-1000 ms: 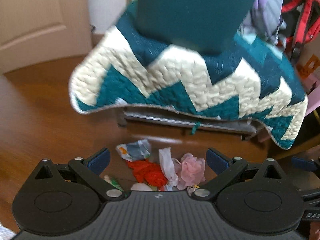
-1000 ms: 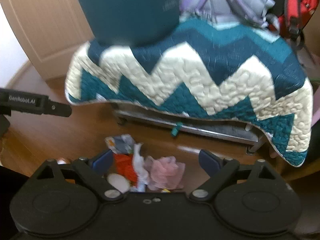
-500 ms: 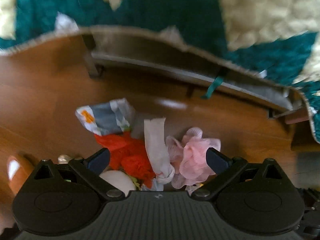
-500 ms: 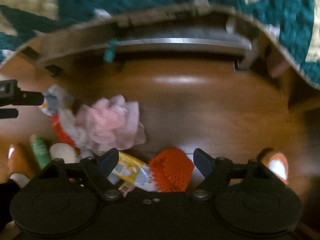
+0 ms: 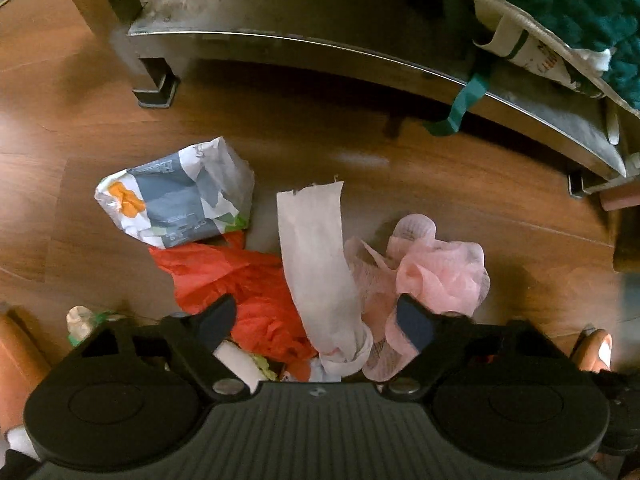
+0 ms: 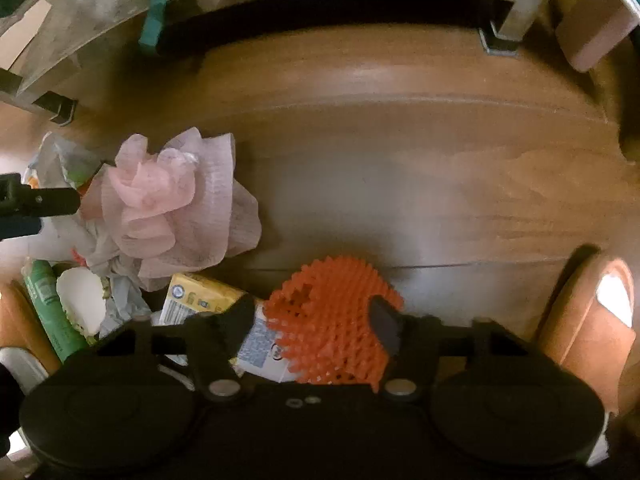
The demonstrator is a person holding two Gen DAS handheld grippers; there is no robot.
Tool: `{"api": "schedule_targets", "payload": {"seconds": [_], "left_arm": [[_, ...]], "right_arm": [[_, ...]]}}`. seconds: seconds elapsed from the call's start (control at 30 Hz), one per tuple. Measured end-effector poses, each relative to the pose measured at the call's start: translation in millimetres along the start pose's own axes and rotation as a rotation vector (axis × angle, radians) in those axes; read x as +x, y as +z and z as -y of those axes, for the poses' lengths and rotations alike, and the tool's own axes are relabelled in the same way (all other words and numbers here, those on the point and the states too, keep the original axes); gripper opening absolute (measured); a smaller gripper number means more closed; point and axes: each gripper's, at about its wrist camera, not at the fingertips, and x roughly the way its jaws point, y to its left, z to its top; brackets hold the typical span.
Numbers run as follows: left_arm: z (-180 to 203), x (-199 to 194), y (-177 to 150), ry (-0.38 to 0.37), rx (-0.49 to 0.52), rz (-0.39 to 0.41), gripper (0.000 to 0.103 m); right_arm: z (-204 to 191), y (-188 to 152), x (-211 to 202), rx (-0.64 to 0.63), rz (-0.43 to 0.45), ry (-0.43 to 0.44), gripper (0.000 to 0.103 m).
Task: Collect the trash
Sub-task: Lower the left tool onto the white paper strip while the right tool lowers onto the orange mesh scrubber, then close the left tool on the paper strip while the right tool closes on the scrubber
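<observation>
A pile of trash lies on the wooden floor. In the left wrist view my left gripper [image 5: 316, 320] is open, its jaws either side of a white paper strip [image 5: 316, 256] and a red plastic bag [image 5: 248, 288]. A pink mesh wad [image 5: 436, 268] lies by the right jaw and a crumpled grey-white wrapper [image 5: 180, 200] lies farther off. In the right wrist view my right gripper [image 6: 316, 320] is open around an orange spiky ball [image 6: 332, 320]. A yellow carton [image 6: 200, 300], the pink mesh wad [image 6: 168, 200] and a green tube [image 6: 48, 308] lie to its left.
A metal bed frame [image 5: 320, 52] with a foot [image 5: 154, 88] stands just beyond the pile, a teal quilt [image 5: 580, 0] hanging over it. Orange slippers sit at the sides [image 6: 592, 320] [image 5: 16, 352]. Bare floor [image 6: 440, 180] lies right of the pile.
Both grippers have dropped from looking at the quilted bed down close to the floor trash. The jaws of both have narrowed a little around the items.
</observation>
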Motion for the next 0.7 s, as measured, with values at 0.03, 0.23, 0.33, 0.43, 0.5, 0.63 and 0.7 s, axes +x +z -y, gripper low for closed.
{"api": "schedule_targets", "payload": {"seconds": [0.03, 0.23, 0.33, 0.43, 0.5, 0.63, 0.7], "left_arm": [[0.0, 2.5, 0.4, -0.012, -0.004, -0.006, 0.057], [2.2, 10.0, -3.1, -0.03, 0.008, -0.024, 0.031], [1.1, 6.5, -4.3, -0.042, -0.001, -0.022, 0.013], [-2.1, 2.7, -4.4, -0.044, -0.018, -0.025, 0.009], [-2.8, -4.5, -5.6, -0.044, -0.036, -0.027, 0.009], [0.7, -31.7, -10.1, -0.052, -0.047, -0.012, 0.008], [5.5, -52.6, -12.9, -0.057, -0.032, 0.008, 0.008]], "right_arm": [[-0.4, -0.1, 0.1, -0.003, -0.003, 0.004, 0.047], [-5.4, -0.9, -1.5, -0.047, -0.018, -0.025, 0.009], [-11.9, -1.5, -4.7, -0.069, -0.017, -0.059, 0.003], [-18.9, -3.6, -16.9, -0.111, -0.004, -0.093, 0.003], [-23.9, -2.7, -29.6, -0.123, 0.003, -0.096, 0.003], [-34.9, -3.1, -67.1, -0.149, 0.052, -0.074, 0.003], [-42.6, -6.6, -90.1, -0.183, 0.083, -0.077, 0.003]]}}
